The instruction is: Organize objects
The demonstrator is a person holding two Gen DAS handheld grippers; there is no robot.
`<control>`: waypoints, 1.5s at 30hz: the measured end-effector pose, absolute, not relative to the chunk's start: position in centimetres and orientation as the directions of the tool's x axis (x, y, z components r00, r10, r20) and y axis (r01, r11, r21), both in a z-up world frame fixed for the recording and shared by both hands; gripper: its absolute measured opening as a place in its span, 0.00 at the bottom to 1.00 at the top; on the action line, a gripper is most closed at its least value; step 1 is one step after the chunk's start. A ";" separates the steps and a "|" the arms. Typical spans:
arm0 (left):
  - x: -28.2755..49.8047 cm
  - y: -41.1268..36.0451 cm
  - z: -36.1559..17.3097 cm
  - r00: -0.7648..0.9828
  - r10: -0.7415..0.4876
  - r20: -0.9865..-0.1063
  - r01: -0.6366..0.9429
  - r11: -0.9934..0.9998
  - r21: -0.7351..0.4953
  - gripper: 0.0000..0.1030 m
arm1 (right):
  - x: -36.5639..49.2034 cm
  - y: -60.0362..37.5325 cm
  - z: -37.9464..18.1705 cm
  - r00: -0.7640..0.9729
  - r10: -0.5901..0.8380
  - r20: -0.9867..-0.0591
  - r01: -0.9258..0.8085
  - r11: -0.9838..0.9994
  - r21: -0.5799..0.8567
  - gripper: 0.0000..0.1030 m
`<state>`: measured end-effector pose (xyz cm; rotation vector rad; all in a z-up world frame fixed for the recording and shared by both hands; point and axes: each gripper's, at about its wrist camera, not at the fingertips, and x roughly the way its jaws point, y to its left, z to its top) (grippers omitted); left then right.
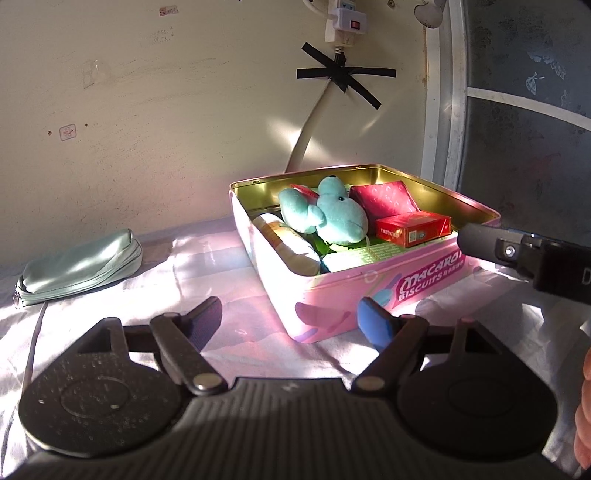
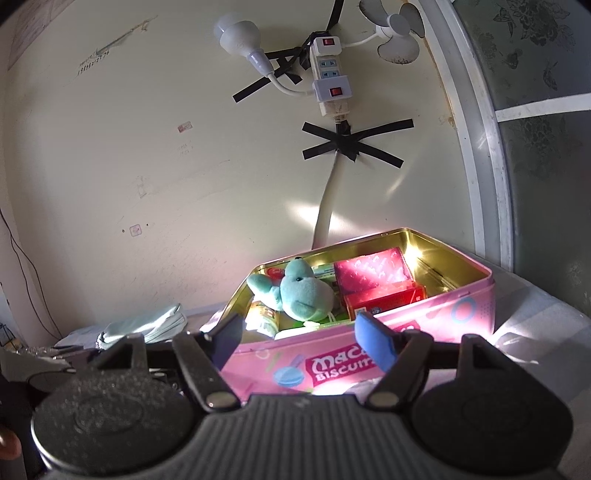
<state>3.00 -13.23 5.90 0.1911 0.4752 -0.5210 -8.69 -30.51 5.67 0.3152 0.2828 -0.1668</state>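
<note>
A pink Macaron Biscuits tin (image 1: 373, 291) stands open on the white cloth, also in the right wrist view (image 2: 332, 354). It holds a teal plush toy (image 1: 332, 212), a red box (image 1: 413, 229), a dark pink packet (image 1: 380, 199) and a white tube (image 1: 288, 240). A mint zip pouch (image 1: 77, 267) lies on the cloth to the left, and shows in the right wrist view (image 2: 147, 325). My left gripper (image 1: 291, 317) is open and empty, just before the tin's front corner. My right gripper (image 2: 299, 336) is open and empty at the tin's front wall.
The cream wall behind carries a power strip (image 2: 328, 85), a taped cable (image 2: 328, 199), a bulb (image 2: 240, 37) and a small fan (image 2: 399, 33). A window frame (image 2: 480, 129) stands at the right. The right gripper's body (image 1: 524, 254) reaches in beside the tin.
</note>
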 end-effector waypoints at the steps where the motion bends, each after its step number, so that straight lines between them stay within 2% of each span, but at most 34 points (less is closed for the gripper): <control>1: 3.0 -13.0 5.8 0.763 -0.429 -0.483 0.517 0.854 0.058 0.80 | -8.6 -30.3 5.6 0.946 -0.113 -0.303 0.203 0.938 0.282 0.69; 8: 2.9 -11.6 5.1 0.773 -0.403 -0.490 0.493 0.868 0.064 0.85 | -8.2 -29.9 5.1 0.942 -0.078 -0.327 0.186 0.931 0.314 0.71; 11: 3.0 -11.1 4.8 0.776 -0.392 -0.493 0.483 0.873 0.065 0.85 | -8.2 -29.8 5.1 0.944 -0.076 -0.320 0.185 0.928 0.325 0.80; 26: 4.1 -8.9 3.7 0.777 -0.362 -0.514 0.452 0.891 0.055 0.85 | -7.3 -27.6 5.2 0.943 -0.058 -0.327 0.152 0.952 0.268 0.80; 45: 8.0 -2.9 2.1 0.808 -0.257 -0.530 0.332 0.942 0.050 0.85 | -4.0 -22.3 5.1 0.934 0.032 -0.356 0.038 0.981 0.189 0.80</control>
